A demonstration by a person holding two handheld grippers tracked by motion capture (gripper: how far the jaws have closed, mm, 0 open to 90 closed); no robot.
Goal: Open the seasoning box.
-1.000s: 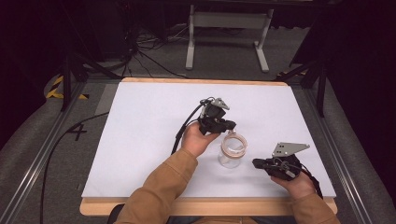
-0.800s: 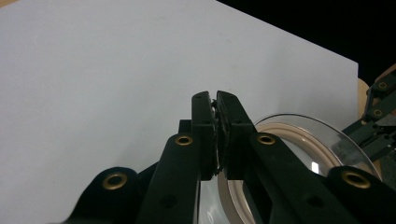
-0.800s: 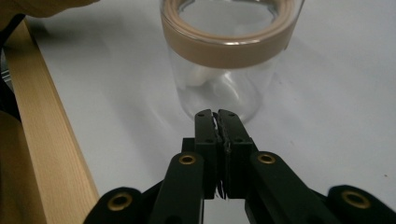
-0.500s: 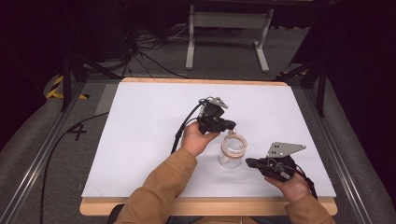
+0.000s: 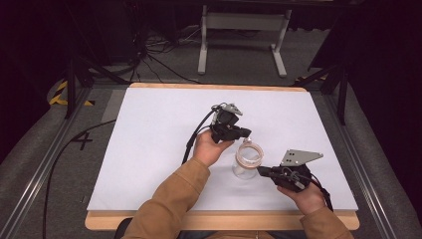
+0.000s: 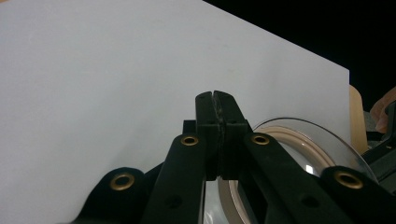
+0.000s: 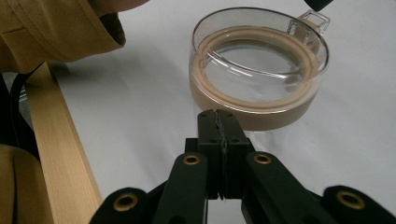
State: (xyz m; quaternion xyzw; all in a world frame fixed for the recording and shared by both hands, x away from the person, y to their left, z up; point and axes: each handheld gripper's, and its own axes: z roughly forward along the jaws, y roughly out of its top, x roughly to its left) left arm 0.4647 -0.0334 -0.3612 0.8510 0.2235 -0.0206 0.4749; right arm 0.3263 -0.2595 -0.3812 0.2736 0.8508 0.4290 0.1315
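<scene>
I kept my left tool [image 5: 247, 133] with its jaws together beside the small tab on the clear lidded jar [image 5: 247, 160], mid-counter [image 5: 149, 129], probably to steady it. My right tool [image 5: 263, 172], jaws together and empty, waited just beside the jar.

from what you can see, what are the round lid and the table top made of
The round lid looks like clear glossy plastic or glass: you see the surface through it and it glints. Its inner ring is matte beige, probably rubber or silicone. The table top is a flat matte white sheet, with a pale wooden edge showing grain.
</scene>
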